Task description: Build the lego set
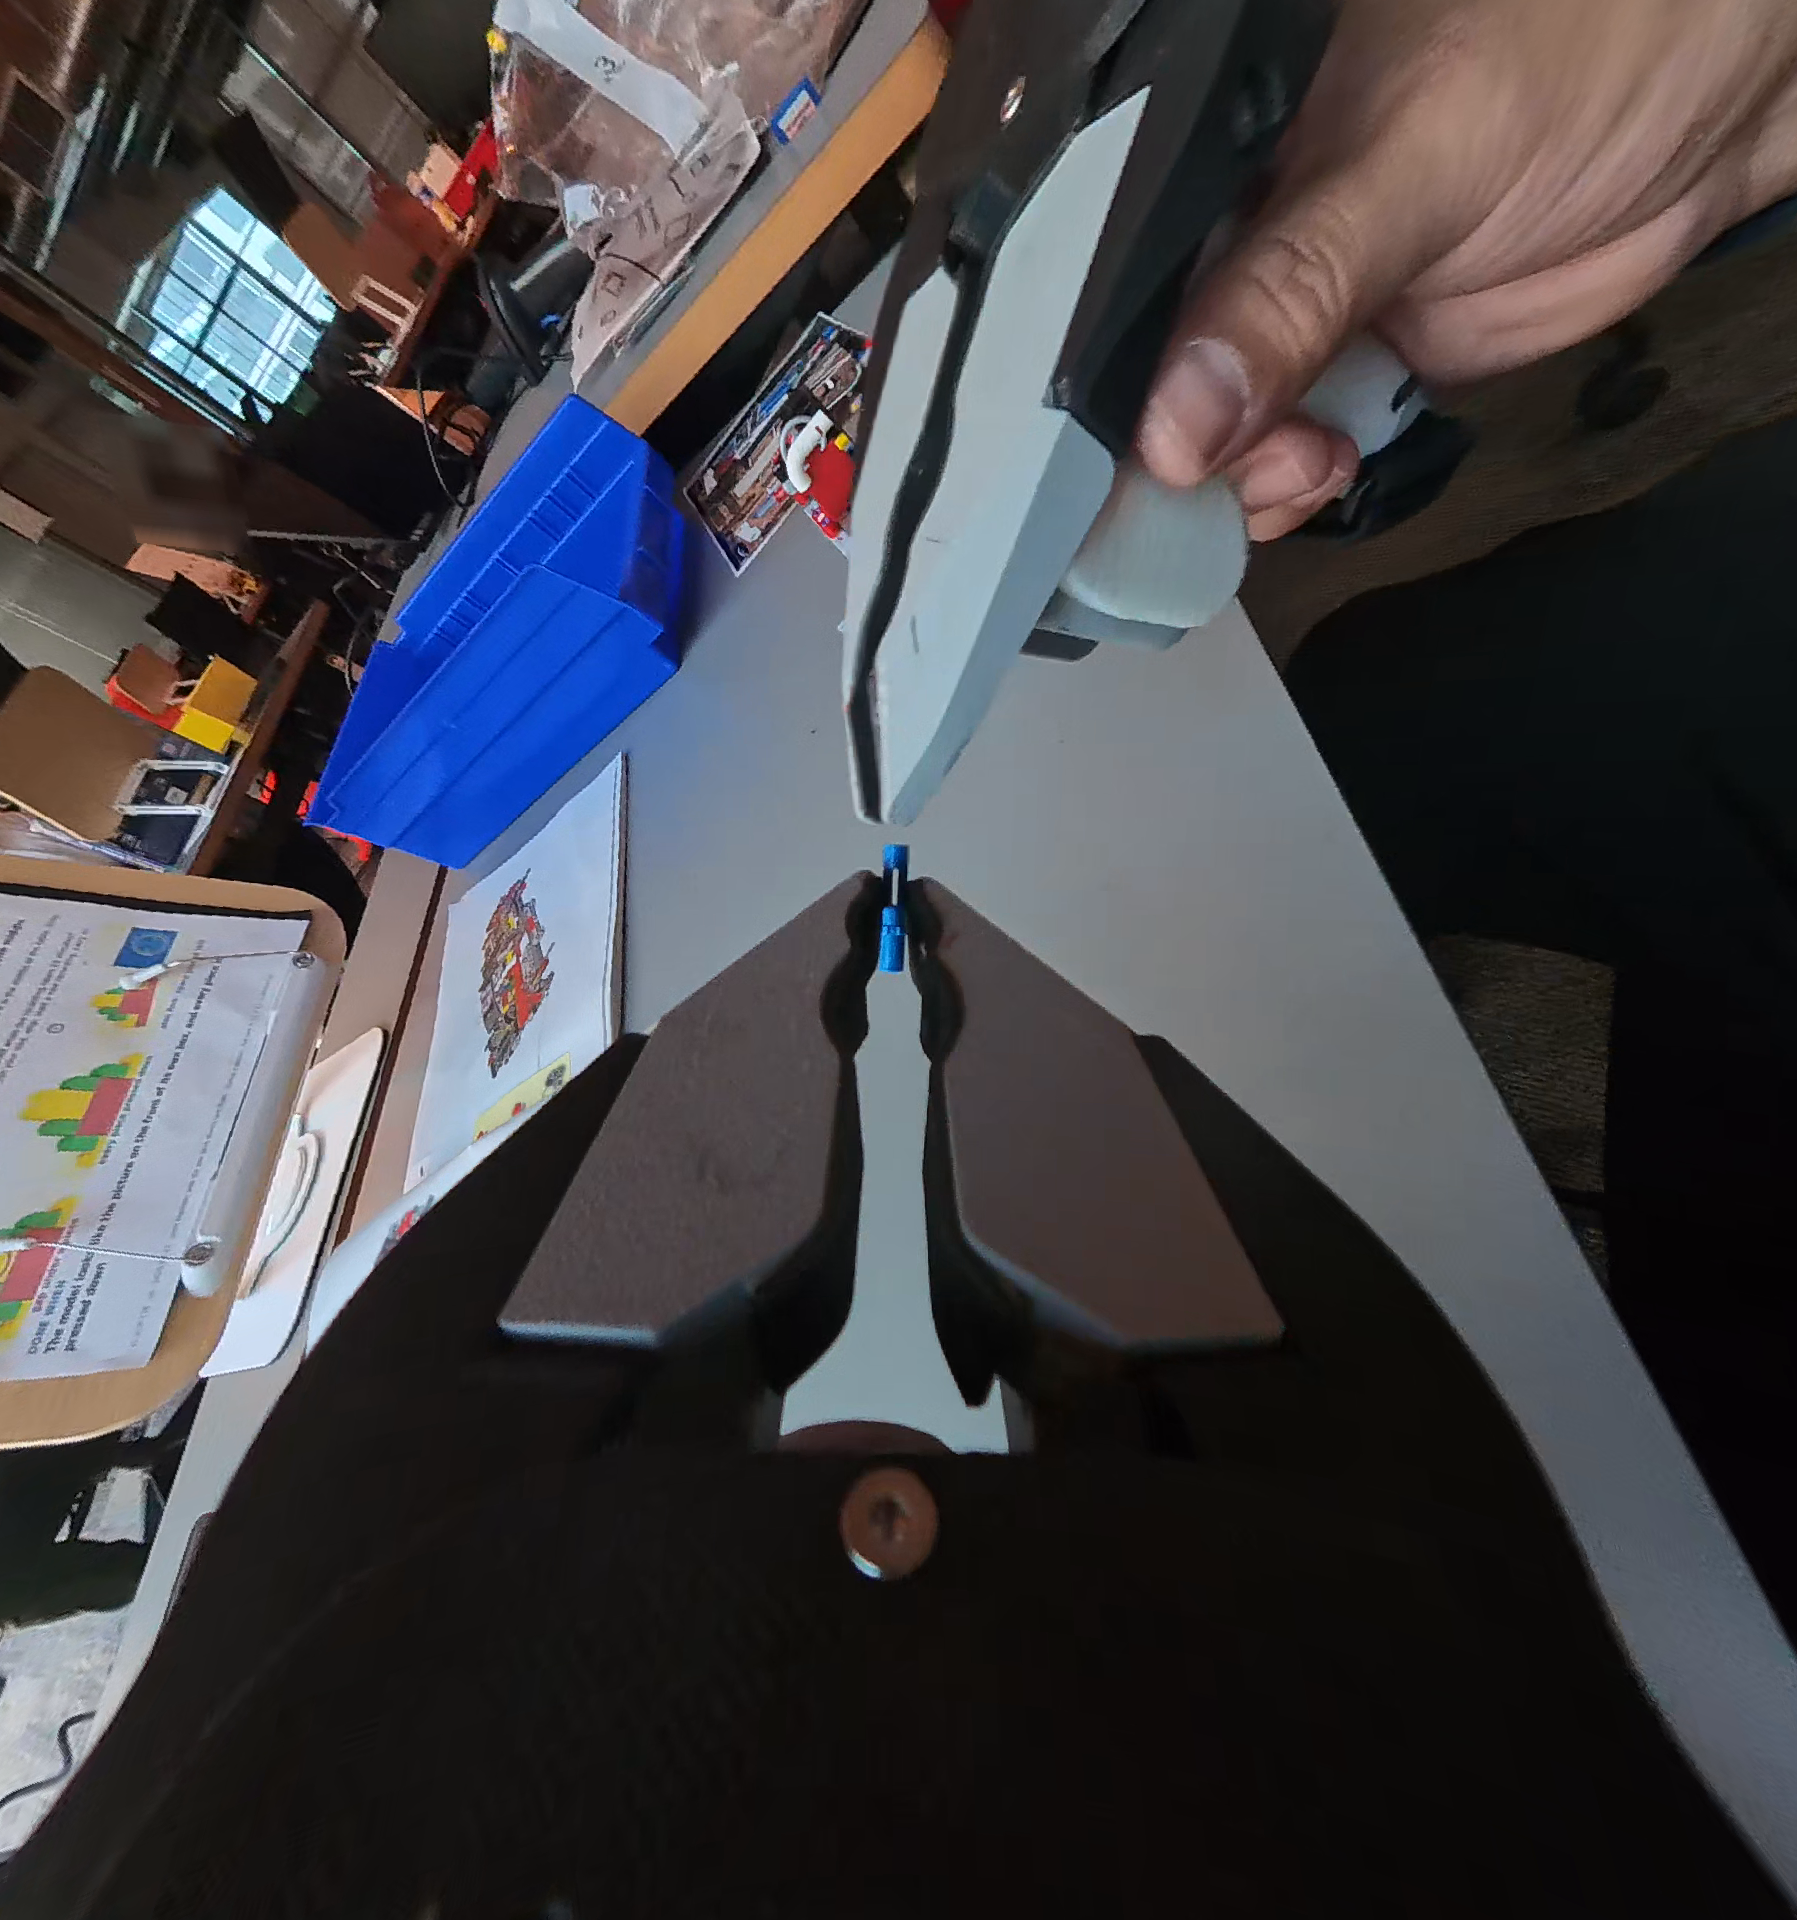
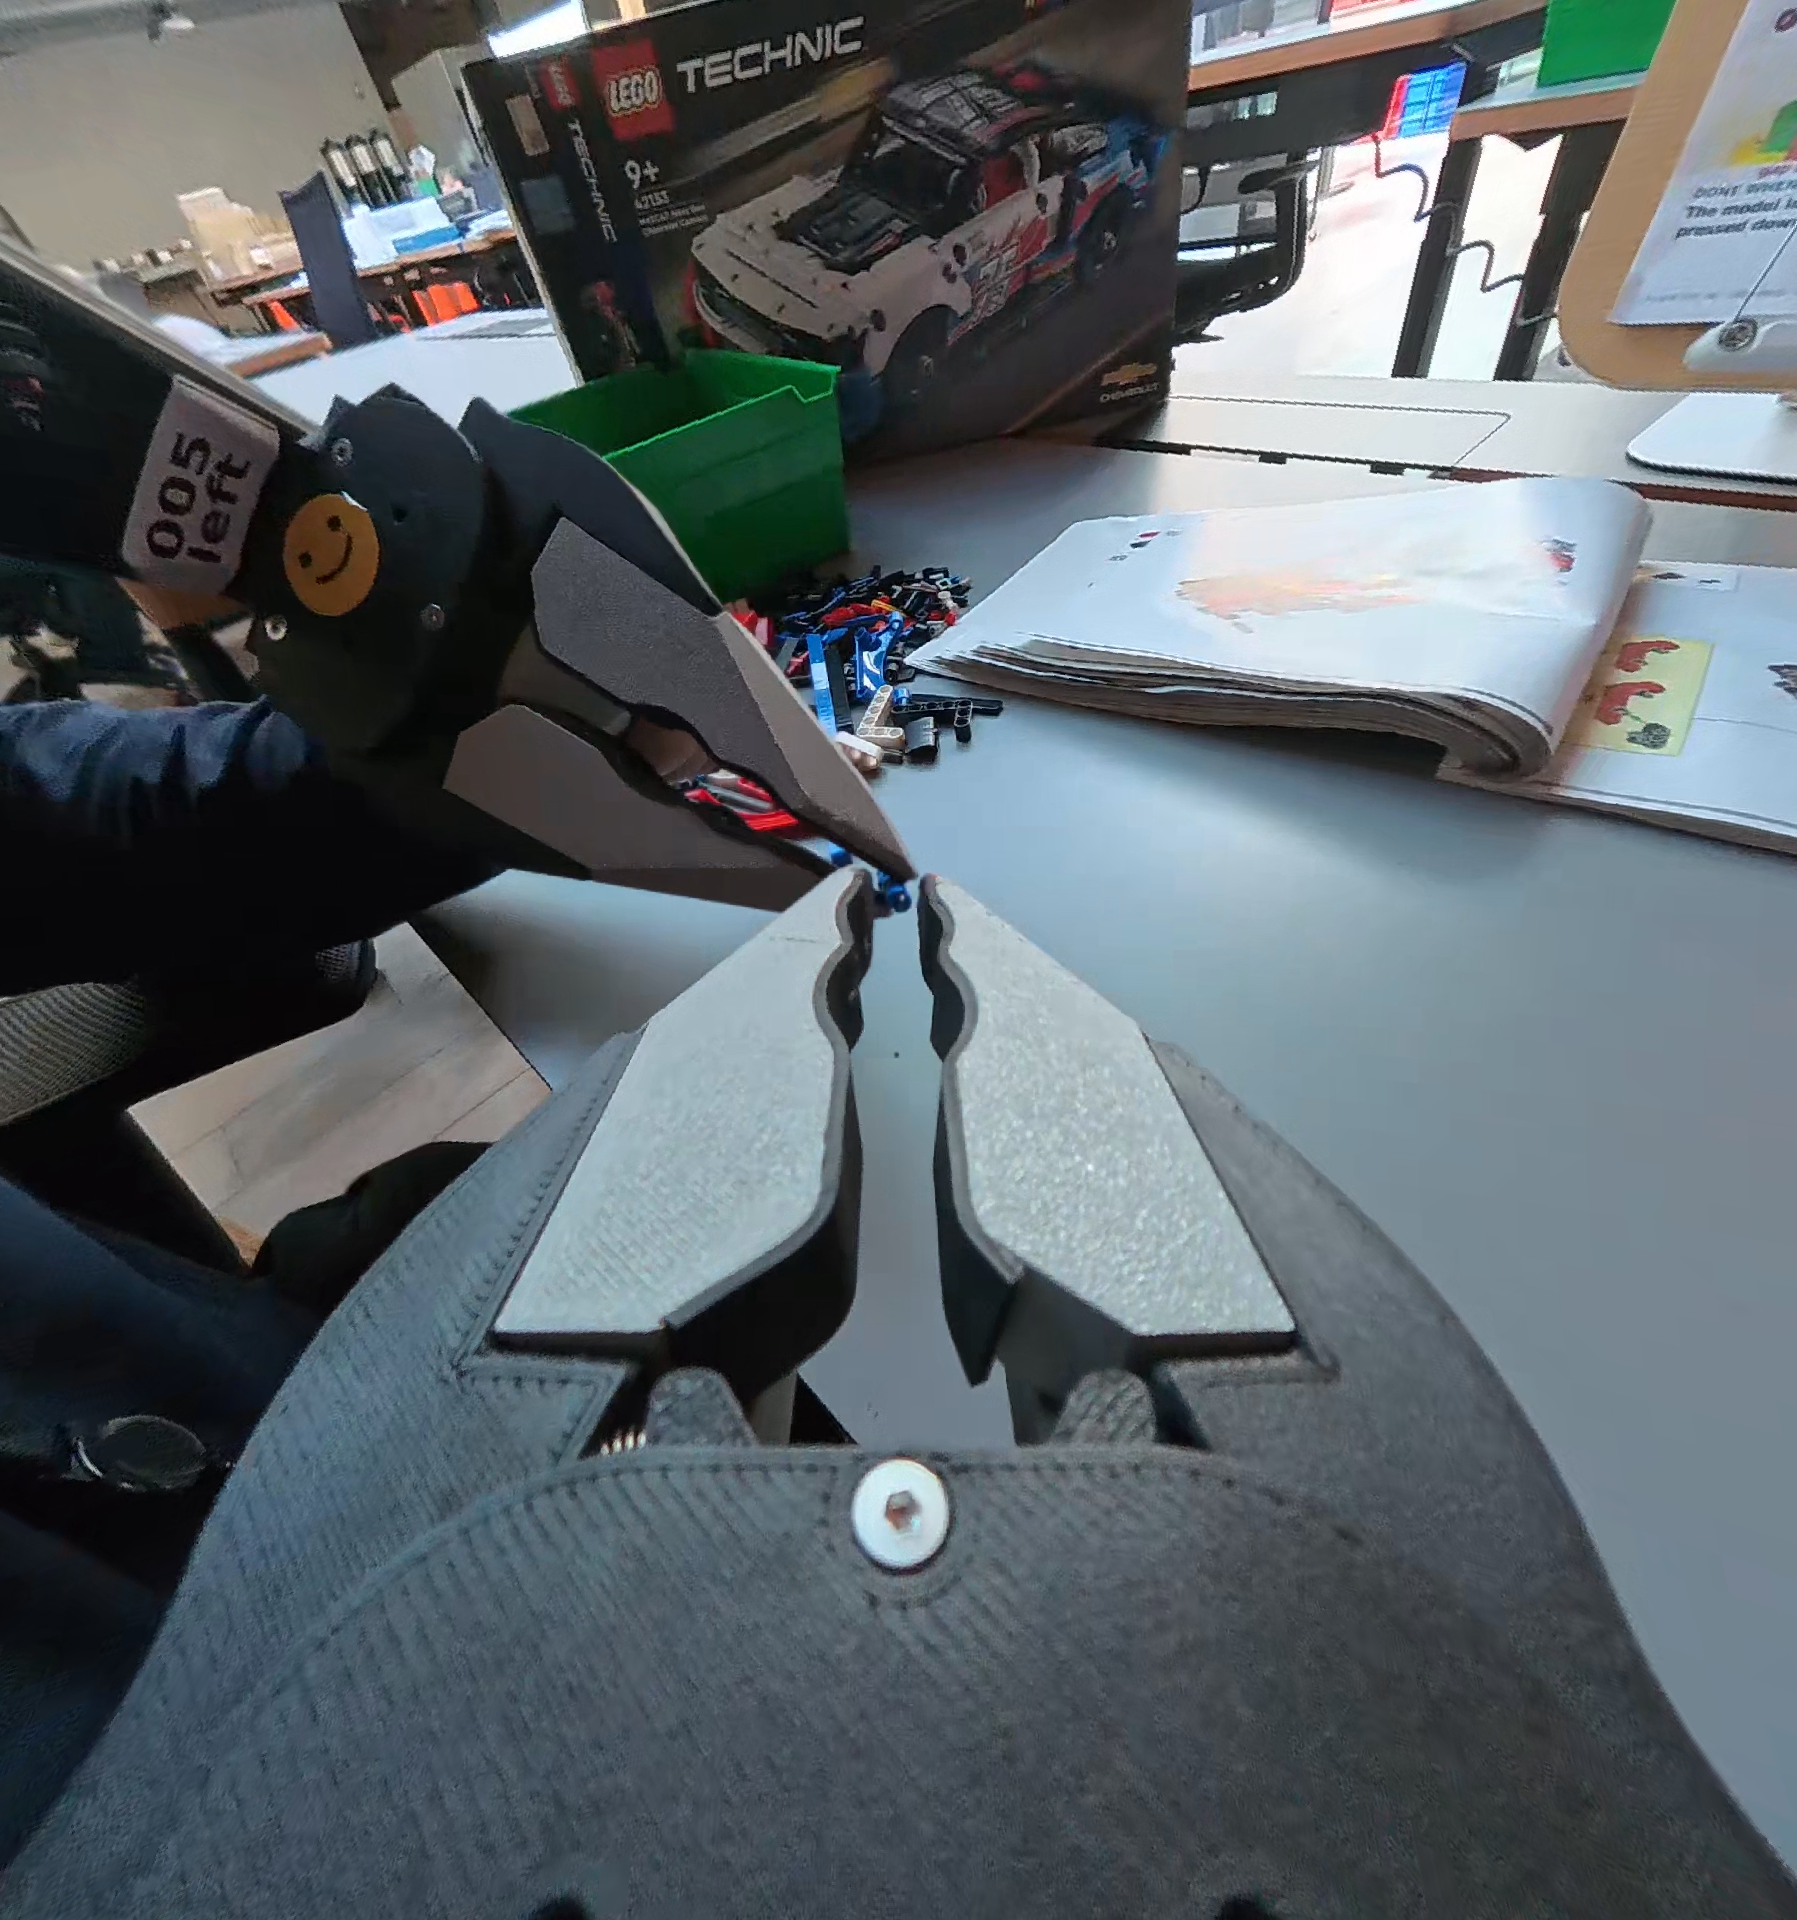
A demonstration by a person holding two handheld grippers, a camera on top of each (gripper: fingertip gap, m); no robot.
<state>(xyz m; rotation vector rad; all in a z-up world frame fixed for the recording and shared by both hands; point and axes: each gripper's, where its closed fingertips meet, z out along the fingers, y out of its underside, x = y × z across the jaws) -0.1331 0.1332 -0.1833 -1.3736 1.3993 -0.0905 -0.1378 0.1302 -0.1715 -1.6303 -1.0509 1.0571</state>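
Your left tongs [image 1: 894, 894], at the centre of the left wrist view, are clamped on a small blue peg [image 1: 892, 930], both fingertips pressing its sides, one end poking out past the tips. Your right tongs [image 2: 892, 883] sit tip to tip with them, fingers slightly parted; the peg's free end [image 2: 896, 896] stands in that narrow gap, and no squeeze on it can be made out. Both hover just above the grey worktop [image 2: 1289, 987]. Further out in the right wrist view: a heap of loose building pieces [image 2: 873, 644] at upper centre, a green bin [image 2: 738, 457] behind it, an open instruction booklet [image 2: 1341, 613] at right. A blue bin [image 1: 520, 665] lies upper left in the left wrist view.
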